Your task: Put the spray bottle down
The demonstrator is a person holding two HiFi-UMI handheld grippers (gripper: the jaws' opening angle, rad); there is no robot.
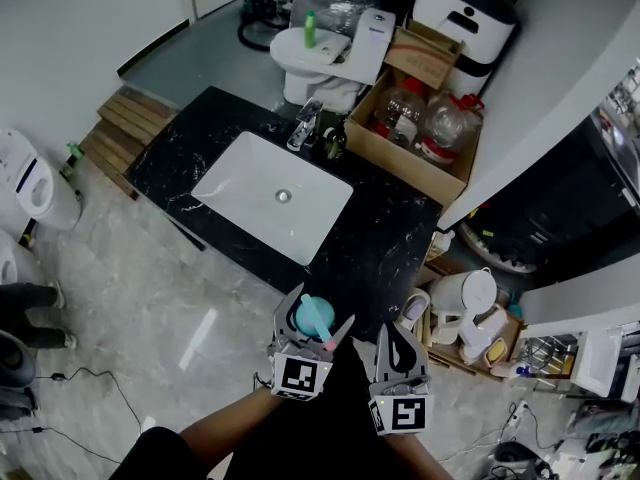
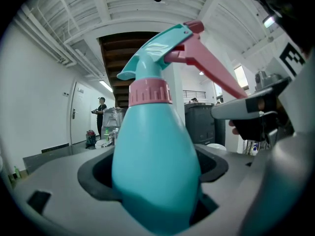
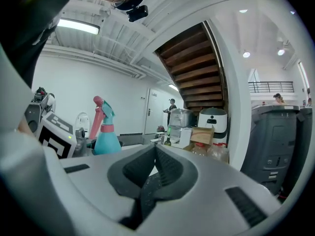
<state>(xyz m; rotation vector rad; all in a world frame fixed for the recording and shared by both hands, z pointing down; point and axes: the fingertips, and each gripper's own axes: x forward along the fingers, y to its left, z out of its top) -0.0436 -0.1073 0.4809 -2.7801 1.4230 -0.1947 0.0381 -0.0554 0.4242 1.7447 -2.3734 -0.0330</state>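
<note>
The left forearm reaches up from the bottom edge of the head view and carries the left gripper [image 1: 317, 321] at the near edge of the black counter [image 1: 390, 238], just below the white sink [image 1: 255, 188] in the picture. Its jaws are spread around the belly of the spray bottle [image 1: 312, 315] and grip it on both sides. The bottle is held off any surface, upright, its teal body low between the jaws, a pink collar above it and the teal head on top. In the left gripper view the long pink trigger slants down to the right, towards the other gripper.

The right gripper [image 1: 398, 336] sits just beside the left one, well clear of the bottle, on a forearm that also rises from the bottom edge. Its jaws are pressed together with nothing between them, pointing up over the counter. From its own view the bottle shows off to the left, standing straight.

Further right, a cardboard box [image 1: 415, 158] of bottles rests on the counter, and a white kettle [image 1: 462, 293] stands below the counter's right end
</note>
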